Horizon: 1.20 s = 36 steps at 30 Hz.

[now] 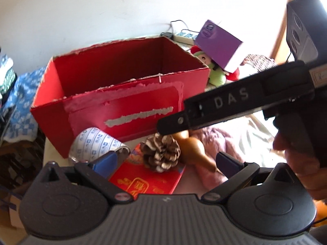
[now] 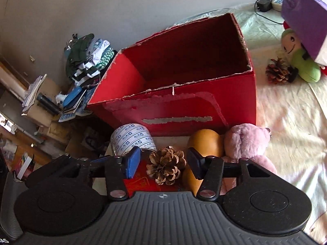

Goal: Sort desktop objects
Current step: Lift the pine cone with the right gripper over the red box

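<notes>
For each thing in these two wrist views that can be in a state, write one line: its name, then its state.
red box: open at the top, upright, nothing visible inside.
pine cone: lying on the red envelope, between the right gripper's fingers, not gripped.
tape roll: lying on its side.
gourd: lying down, against the pink plush.
left gripper: open, holding nothing.
right gripper: open.
purple box: closed, tilted on the green doll.

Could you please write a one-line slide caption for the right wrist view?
Open right gripper straddles a pine cone before the empty red box.
</notes>
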### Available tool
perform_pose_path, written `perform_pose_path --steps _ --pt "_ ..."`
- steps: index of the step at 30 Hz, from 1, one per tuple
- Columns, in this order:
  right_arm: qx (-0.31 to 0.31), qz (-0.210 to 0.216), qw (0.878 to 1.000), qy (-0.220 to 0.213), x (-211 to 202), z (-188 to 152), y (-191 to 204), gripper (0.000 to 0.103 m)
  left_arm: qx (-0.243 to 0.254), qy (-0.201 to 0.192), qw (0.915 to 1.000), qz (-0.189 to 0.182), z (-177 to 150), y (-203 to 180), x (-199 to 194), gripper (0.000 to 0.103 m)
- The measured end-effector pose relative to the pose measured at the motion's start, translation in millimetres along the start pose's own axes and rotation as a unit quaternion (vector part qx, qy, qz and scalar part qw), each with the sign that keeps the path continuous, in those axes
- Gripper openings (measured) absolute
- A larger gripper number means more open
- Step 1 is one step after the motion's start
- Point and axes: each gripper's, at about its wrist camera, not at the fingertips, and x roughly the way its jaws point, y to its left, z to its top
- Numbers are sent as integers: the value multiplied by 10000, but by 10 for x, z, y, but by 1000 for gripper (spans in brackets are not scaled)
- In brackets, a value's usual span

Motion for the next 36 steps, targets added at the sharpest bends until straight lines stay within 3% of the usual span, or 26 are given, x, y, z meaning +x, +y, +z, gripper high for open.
perform_pose_path --steps 4,5,6,8,11,14,22,29,33,36 --pt "-137 274 9986 431 138 72 -91 54 -306 177 9994 20 -3 35 133 99" --pt "-122 363 9979 521 164 88 -117 52 -382 221 9990 25 -4 43 166 91" --pt "-107 452 9971 610 190 105 -144 51 -459 265 9986 30 -5 52 199 74" --pt "-86 618 9949 792 242 130 -180 49 -600 357 9975 36 -11 69 262 62" --pt "-220 698 9925 976 284 147 -197 49 -808 407 9959 73 -31 94 318 62" --pt "-358 747 9906 1093 292 159 -205 48 -961 376 9945 172 -33 101 344 49" --pt "-571 888 9888 1053 141 286 -222 42 -735 52 9962 454 189 -27 133 47" --pt "-1019 1048 9887 345 -228 762 54 42 -412 -585 9954 642 750 -9 -202 47" --pt "-1272 837 9883 72 -42 1186 294 42 -241 -603 9946 804 1254 349 -59 48" --pt "-1370 548 9889 199 350 1461 375 41 -288 -275 9950 916 1515 724 246 48"
